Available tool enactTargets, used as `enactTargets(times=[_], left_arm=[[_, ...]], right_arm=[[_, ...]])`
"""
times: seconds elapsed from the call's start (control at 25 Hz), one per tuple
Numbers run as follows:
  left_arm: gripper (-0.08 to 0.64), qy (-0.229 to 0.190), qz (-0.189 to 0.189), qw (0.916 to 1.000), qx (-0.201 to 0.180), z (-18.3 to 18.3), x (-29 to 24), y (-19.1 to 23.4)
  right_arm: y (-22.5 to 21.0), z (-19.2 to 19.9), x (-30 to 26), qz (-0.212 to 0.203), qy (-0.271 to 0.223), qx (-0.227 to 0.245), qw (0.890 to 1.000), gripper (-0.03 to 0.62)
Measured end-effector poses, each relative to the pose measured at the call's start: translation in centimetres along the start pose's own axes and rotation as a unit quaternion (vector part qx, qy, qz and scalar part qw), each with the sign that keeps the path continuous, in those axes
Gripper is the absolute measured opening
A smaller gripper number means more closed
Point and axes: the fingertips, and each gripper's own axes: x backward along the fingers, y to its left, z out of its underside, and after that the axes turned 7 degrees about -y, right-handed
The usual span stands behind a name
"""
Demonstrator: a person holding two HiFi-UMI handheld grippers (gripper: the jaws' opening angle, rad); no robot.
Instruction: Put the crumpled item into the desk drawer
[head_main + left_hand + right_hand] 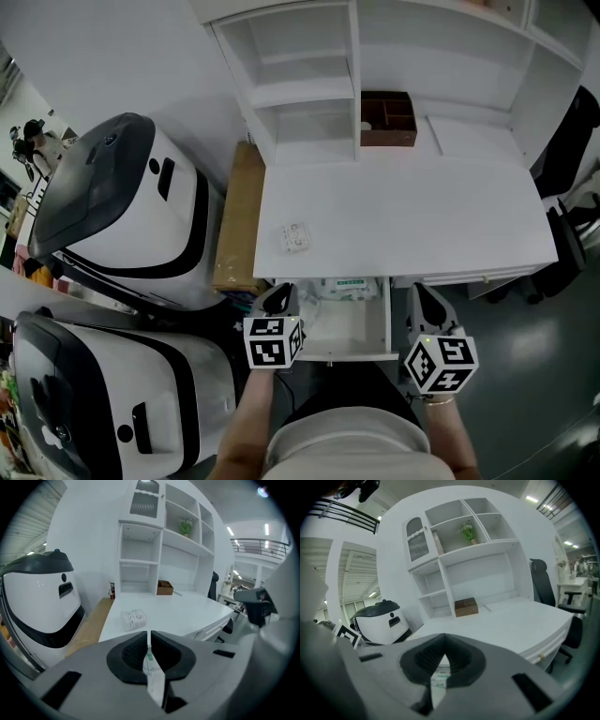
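Note:
The crumpled item, a small white printed packet, lies on the white desk near its front left; it shows in the left gripper view ahead of the jaws. Below the desk edge the drawer stands pulled out, with white packets with green print at its back. My left gripper hovers at the drawer's front left corner, shut with nothing held. At the drawer's right side is my right gripper, also shut and empty.
A brown box sits in the shelf unit at the desk's back. Two large white-and-black machines and a cardboard slab crowd the left. A black chair stands to the right. The person's lap is right below the drawer.

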Motion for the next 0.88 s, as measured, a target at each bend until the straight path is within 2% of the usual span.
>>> enactTargets(times=[0.52,0.88], left_arm=[[-0.006,-0.095,0.004,0.9955,-0.008,-4.2,5.1,-0.2],[-0.006,-0.134,0.004,0.9909,0.014,-5.4,8.0,0.0]], right_arm=[[1.3,-0.3,1.6,-0.005,-0.010,0.008,1.000,0.002],[2.8,-0.4,2.9,-0.022,-0.014,0.023,0.999,0.002]])
